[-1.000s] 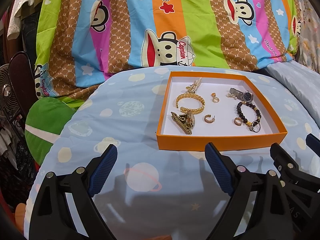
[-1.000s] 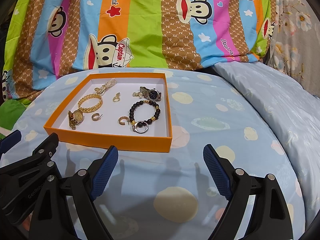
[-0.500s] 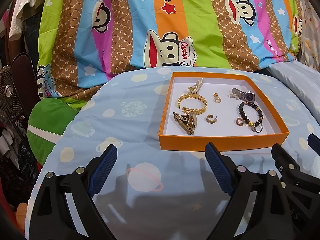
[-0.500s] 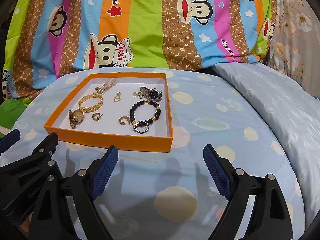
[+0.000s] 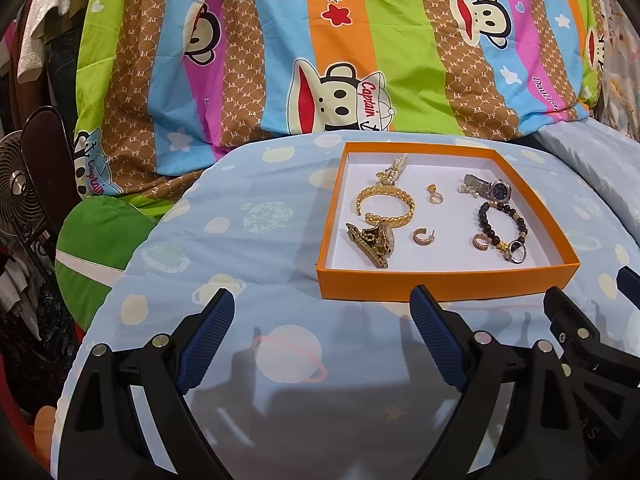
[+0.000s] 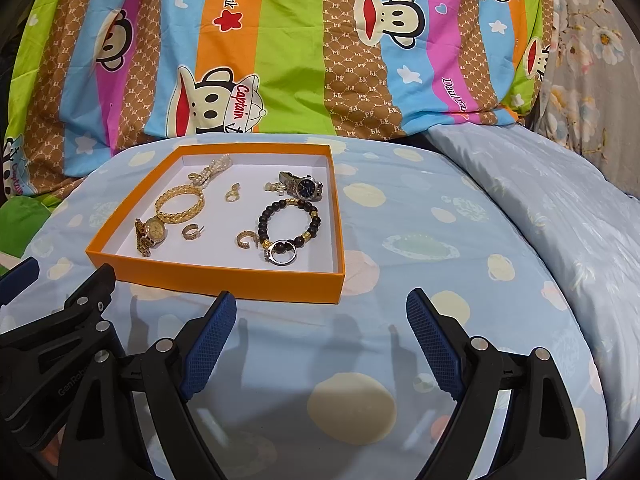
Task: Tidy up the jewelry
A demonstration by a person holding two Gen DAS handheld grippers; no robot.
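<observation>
Reading "Captain" on the striped quilt (image 5: 372, 96); orange box (image 5: 444, 282) holds gold bracelet (image 5: 386, 208), beaded bracelet (image 6: 290, 222), watches; left gripper (image 5: 320, 336) and right gripper (image 6: 320, 334) both spread wide, empty.

The right hand-held gripper (image 5: 628, 292) is cut off by the left wrist view's right edge, and the left hand-held gripper (image 6: 18, 276) by the right wrist view's left edge; the gold watch (image 5: 376, 242) dial faces away there, unreadable
</observation>
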